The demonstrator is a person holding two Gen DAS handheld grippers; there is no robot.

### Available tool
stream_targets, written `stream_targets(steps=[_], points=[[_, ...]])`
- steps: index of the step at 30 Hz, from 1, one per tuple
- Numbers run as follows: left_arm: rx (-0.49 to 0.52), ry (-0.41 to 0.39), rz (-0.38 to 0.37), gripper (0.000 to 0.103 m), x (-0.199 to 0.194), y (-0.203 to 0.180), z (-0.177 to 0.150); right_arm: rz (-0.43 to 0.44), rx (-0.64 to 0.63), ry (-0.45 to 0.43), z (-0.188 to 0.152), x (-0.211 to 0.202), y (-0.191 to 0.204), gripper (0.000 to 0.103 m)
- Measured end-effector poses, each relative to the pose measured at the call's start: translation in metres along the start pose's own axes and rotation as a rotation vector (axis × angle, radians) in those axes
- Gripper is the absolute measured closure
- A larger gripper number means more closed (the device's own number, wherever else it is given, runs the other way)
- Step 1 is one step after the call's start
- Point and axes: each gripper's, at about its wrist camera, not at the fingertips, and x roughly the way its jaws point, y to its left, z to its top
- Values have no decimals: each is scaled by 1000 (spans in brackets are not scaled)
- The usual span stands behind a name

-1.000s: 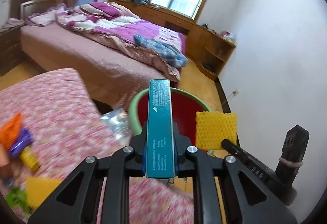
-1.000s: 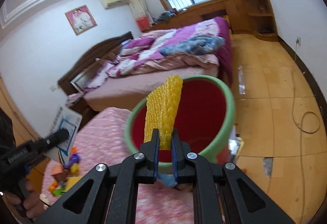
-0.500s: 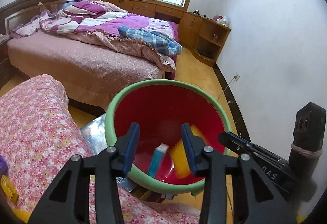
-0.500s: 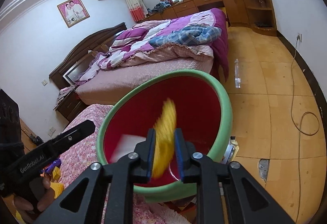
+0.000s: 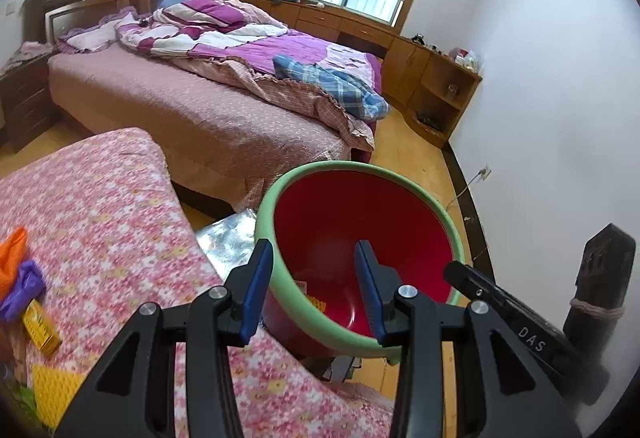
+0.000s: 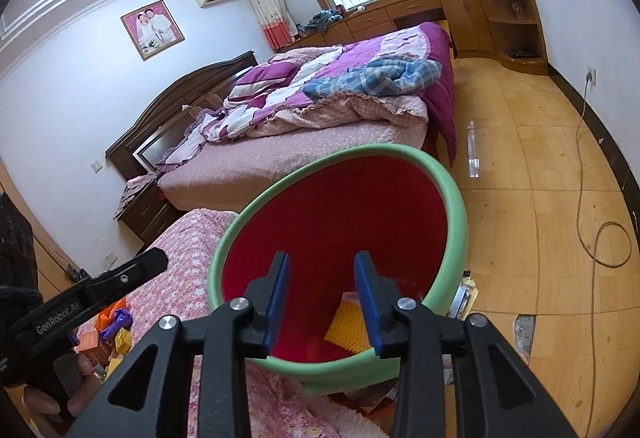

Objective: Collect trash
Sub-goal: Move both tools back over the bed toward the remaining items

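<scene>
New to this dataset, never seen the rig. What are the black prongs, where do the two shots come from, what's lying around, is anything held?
No robot arm: a person carries a handheld two-finger gripper in each hand, each with a fisheye camera looking along its fingers. One picture is from the left gripper, one from the right gripper. Both are open and hold nothing, poised over a red plastic bin with a green rim. Inside it lies yellow mesh foam. On the pink floral cloth to the left lie more scraps: an orange wrapper, a purple one and a small yellow box.
</scene>
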Motion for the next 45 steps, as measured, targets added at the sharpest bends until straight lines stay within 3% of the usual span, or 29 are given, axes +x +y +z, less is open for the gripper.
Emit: stream_targets(steps=[9, 21, 32, 45], points=[[-82, -10, 62, 61, -39, 25, -17, 24, -43, 2, -10, -16, 20, 58], [-181, -45, 162, 61, -109, 62, -42, 121, -91, 72, -32, -29, 74, 50], [-277, -78, 267, 61, -170, 115, -76, 197, -155, 135, -62, -34, 130, 48], [-378, -123, 420, 60, -223, 180, -116, 228, -232, 178, -90, -39, 174, 42]])
